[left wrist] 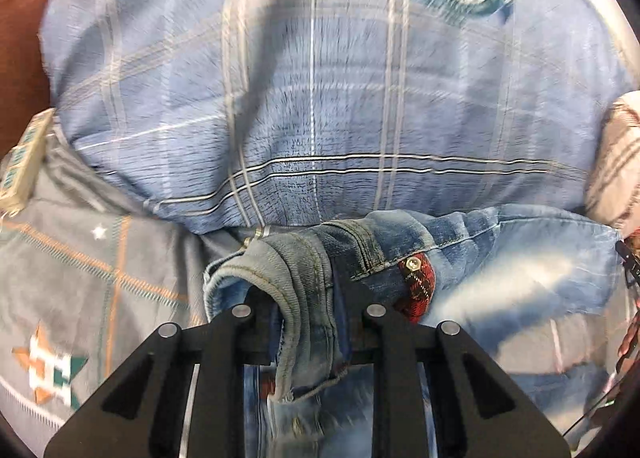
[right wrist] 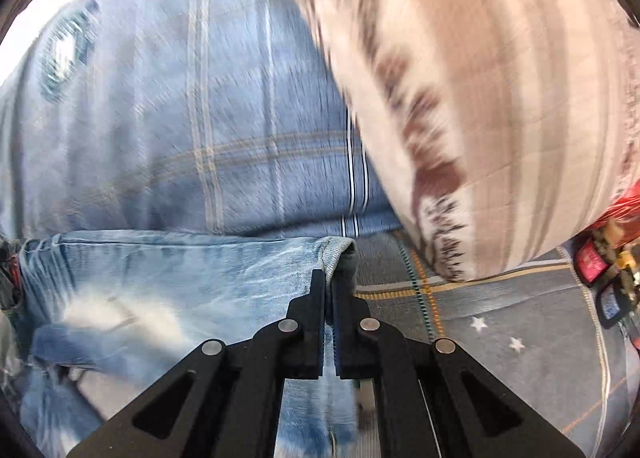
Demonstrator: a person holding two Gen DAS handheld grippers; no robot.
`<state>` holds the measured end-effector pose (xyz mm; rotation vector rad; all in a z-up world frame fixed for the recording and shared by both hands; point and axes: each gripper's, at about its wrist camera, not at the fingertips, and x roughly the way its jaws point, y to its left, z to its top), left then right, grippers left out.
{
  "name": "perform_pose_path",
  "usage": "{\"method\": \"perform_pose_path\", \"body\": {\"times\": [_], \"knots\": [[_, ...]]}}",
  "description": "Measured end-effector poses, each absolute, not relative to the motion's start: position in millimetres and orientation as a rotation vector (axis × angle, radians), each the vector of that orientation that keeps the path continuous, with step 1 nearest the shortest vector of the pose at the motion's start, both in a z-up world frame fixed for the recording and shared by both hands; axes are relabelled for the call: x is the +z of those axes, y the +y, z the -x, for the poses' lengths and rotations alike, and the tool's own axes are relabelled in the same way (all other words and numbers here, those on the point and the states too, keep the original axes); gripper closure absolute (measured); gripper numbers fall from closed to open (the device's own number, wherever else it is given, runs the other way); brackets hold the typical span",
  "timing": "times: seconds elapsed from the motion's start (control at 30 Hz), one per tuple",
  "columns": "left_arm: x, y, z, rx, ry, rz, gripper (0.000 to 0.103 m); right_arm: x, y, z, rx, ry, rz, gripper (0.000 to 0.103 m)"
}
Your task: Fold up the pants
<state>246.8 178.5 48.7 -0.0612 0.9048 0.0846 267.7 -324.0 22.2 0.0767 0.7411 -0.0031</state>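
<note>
grey bedding (left wrist: 80,278) lies under our jeans (left wrist: 500,278), near a blue pillow (left wrist: 312,98). our left hand-held gripper (left wrist: 308,322) pinches the bunched waistband; our right hand-held gripper (right wrist: 332,286) pinches a thin edge. that thin edge could slip, and the fold would go crooked.

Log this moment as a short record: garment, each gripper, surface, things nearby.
garment: jeans, light blue denim, lying on the bedsheet
left gripper: shut on a bunched denim edge
right gripper: shut on a corner of the jeans
surface: grey bedsheet with stars
behind: blue pillow; beige pillow to its right
image: motion-blurred
</note>
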Motion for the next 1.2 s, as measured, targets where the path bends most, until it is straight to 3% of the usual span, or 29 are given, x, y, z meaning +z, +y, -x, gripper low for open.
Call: {"method": "perform_pose_path", "body": {"times": [0.17,0.27,0.5,0.6,0.63,0.67,0.73,0.83,0.9,1.2], "knots": [[77,186,-156,0.067,0.825,0.125,0.083,54,-330,-190,0.044,0.631,-0.104,0.101],[65,191,-117,0.039,0.846,0.177,0.083,50,-337,-149,0.058,0.612,-0.112,0.101],[-22,200,-73,0.026,1.099,0.307,0.08,-15,-342,-72,0.018,0.778,-0.054,0.099],[-12,208,-56,-0.006,1.08,0.392,0.073,-29,-338,-56,-0.046,0.839,-0.014,0.092],[-3,210,-48,-0.02,1.061,0.413,0.069,-28,-339,-48,-0.065,0.843,-0.009,0.081],[4,210,-39,-0.015,1.051,0.413,0.059,-25,-340,-41,-0.077,0.838,-0.014,0.061],[17,212,-21,-0.014,1.021,0.408,0.05,-18,-346,-26,-0.099,0.817,-0.046,0.042],[25,214,-5,-0.036,0.984,0.457,0.04,4,-361,-8,-0.11,0.766,-0.158,0.041],[29,210,-6,-0.055,0.964,0.497,0.027,16,-374,-7,-0.065,0.735,-0.316,0.038],[-8,202,-55,-0.015,1.061,0.665,0.024,-16,-366,-89,0.164,0.87,-0.824,0.036]]}}
